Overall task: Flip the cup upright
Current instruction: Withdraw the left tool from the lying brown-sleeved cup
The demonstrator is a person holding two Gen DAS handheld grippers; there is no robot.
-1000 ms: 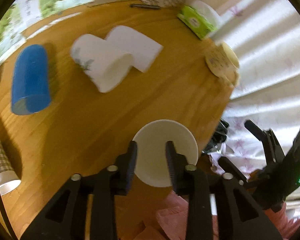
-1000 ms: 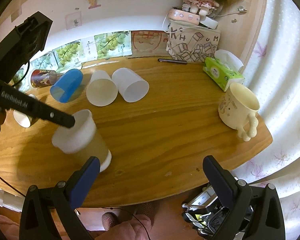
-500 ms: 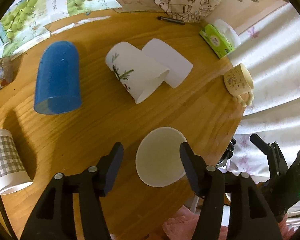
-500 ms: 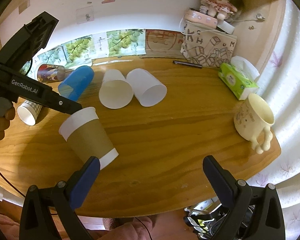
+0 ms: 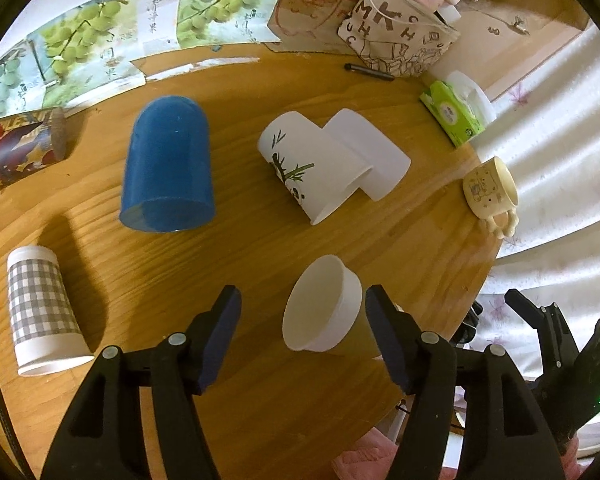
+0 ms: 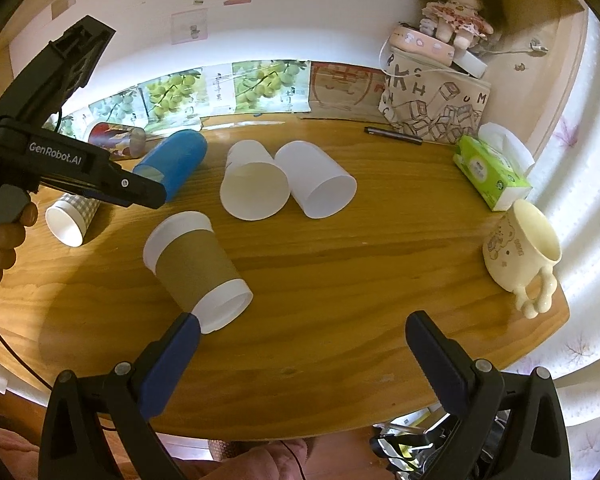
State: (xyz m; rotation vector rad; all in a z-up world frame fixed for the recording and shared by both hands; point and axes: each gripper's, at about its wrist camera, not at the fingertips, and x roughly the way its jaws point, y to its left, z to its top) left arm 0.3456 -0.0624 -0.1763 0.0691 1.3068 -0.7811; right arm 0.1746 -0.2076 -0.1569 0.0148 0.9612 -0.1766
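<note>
A white paper cup with a brown sleeve (image 6: 196, 266) stands upright on the wooden table (image 6: 360, 280), mouth up; it also shows in the left wrist view (image 5: 324, 308). My left gripper (image 5: 302, 316) is open, above the cup, with its fingers apart on either side and not touching it. In the right wrist view the left gripper (image 6: 140, 196) hangs just left of the cup's rim. My right gripper (image 6: 304, 340) is open and empty near the table's front edge, its left finger close to the cup's base.
Lying on their sides are a blue cup (image 5: 166, 172), a panda-print cup (image 5: 312, 168), a plain white cup (image 5: 374, 156), a checked cup (image 5: 44, 312) and a red printed can (image 5: 18, 148). A cream mug (image 6: 520, 248) and green tissue pack (image 6: 492, 176) stand at right.
My left gripper let go of the brown-sleeved cup, opened wide and pulled up and back. The cup now stands free on the table. The right gripper stayed open.
</note>
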